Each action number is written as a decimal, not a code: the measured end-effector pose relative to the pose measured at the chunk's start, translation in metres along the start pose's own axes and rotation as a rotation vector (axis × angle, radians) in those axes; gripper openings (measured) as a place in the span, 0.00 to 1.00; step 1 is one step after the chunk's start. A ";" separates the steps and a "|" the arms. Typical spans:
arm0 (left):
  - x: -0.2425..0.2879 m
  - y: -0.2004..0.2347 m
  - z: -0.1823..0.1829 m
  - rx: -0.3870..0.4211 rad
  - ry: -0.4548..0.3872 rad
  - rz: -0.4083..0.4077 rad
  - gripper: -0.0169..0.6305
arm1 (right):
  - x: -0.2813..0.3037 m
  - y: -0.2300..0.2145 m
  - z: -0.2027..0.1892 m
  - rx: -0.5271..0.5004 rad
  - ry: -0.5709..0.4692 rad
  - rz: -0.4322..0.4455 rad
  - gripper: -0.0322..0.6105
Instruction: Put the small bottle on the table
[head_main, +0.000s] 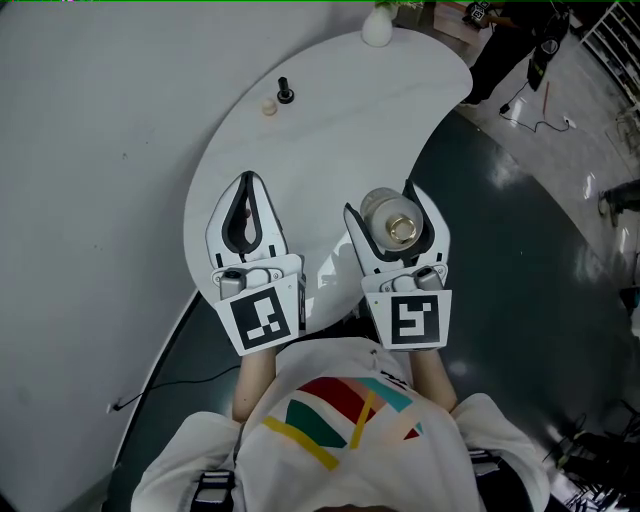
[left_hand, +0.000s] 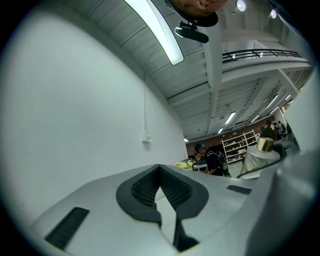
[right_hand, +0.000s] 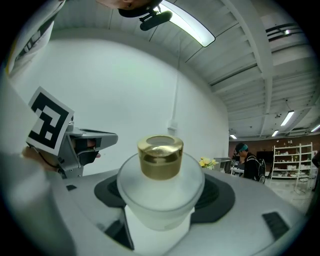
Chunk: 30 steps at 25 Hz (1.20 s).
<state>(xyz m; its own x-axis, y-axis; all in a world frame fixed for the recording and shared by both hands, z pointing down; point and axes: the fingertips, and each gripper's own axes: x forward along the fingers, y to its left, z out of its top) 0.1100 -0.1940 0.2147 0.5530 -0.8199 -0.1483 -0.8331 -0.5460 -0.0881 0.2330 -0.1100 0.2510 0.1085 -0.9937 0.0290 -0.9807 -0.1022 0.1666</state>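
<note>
white table (head_main: 380, 110) lies beyond both sets of jaws. right gripper (head_main: 383, 205) is spread partway, pinching the small bottle (right_hand: 161, 190) by its frosted body, gold cap (right_hand: 160, 156) poking up between the pads, base hidden. left gripper (head_main: 247, 185) has its tips pressed together, holding nothing.

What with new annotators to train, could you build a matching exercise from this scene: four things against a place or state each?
1 small bottle
2 left gripper
3 white vase
4 small black object

A jaws together, empty
B far edge of the table
C held in the right gripper
D on the table, beside a beige piece

Pairs: 1-C, 2-A, 3-B, 4-D
</note>
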 end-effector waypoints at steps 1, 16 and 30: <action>-0.001 0.000 0.001 0.002 0.000 0.005 0.05 | 0.000 0.000 0.001 0.011 -0.001 0.010 0.58; 0.018 0.041 -0.024 0.016 0.061 0.092 0.05 | 0.081 0.033 0.008 -0.025 -0.018 0.201 0.58; 0.036 0.091 -0.089 0.023 0.166 0.153 0.05 | 0.203 0.101 -0.062 -0.057 0.149 0.386 0.58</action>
<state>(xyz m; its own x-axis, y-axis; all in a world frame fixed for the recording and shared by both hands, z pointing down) 0.0544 -0.2885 0.2886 0.4127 -0.9109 0.0022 -0.9062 -0.4108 -0.0999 0.1660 -0.3195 0.3347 -0.2391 -0.9405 0.2413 -0.9439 0.2835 0.1696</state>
